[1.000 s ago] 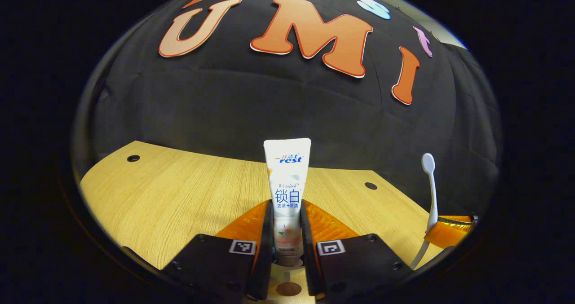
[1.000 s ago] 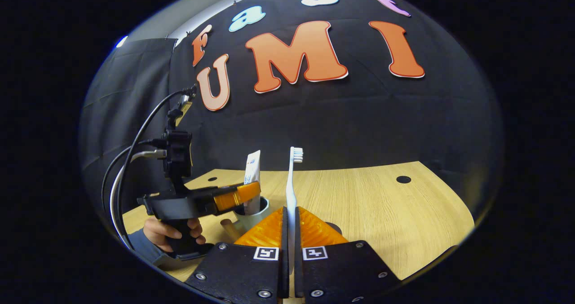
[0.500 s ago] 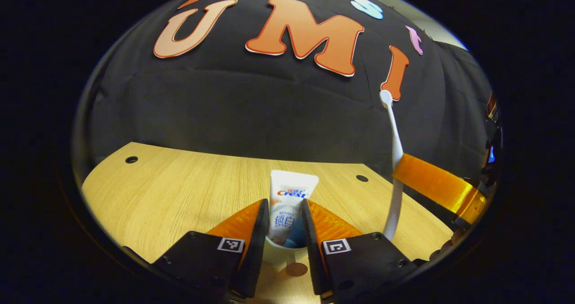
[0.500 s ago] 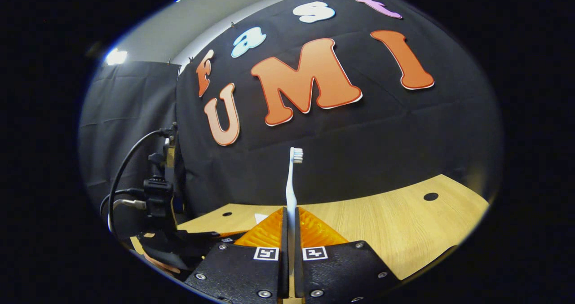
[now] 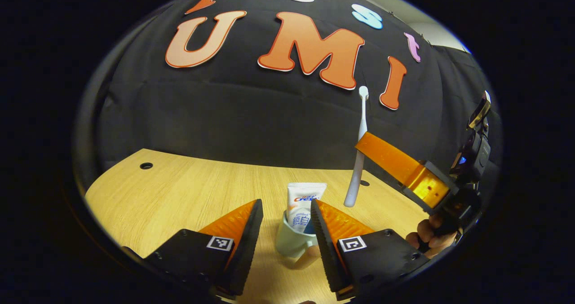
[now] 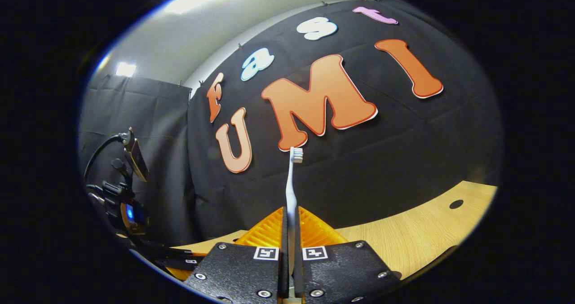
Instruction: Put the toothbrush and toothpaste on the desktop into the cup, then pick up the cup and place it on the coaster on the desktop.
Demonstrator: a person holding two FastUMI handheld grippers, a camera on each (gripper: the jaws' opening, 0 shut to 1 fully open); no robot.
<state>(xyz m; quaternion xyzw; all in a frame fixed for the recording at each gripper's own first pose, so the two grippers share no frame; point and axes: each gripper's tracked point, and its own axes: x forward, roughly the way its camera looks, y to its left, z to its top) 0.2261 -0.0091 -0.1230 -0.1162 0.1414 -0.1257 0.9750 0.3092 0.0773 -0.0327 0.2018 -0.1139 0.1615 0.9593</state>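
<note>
Right gripper [image 6: 289, 232] is clamped on the toothbrush [image 6: 291, 191], handle pinched low between both fingers, head up and bristles at the top. Seen from the left gripper view, the same toothbrush [image 5: 358, 160] is held upright above the desktop [image 5: 188, 191], its butt end hanging just beside and slightly behind the cup [image 5: 292, 241], not yet inside. A hand [image 5: 426, 239] is seen gripping that tool's handle at the lower right.

Left gripper [image 5: 282, 232] is spread apart, nothing held, fingers flanking the cup without touching it. Toothpaste [image 5: 303, 207] is already standing in the cup, leaning a little, crimped end up.

Handling, judged: toothbrush is light, stiff and thin, smooth plastic, so it is likely to pivot in the pinch if bumped on the rim; grip on the mid-to-lower handle is suitable, and release should be made once the butt end is below the rim. Cup is judged rigid, possibly ceramic and breakable, top-heavy with tall contents; it is best taken across the body or by the handle at its near side. Coaster cannot be located with certainty.
</note>
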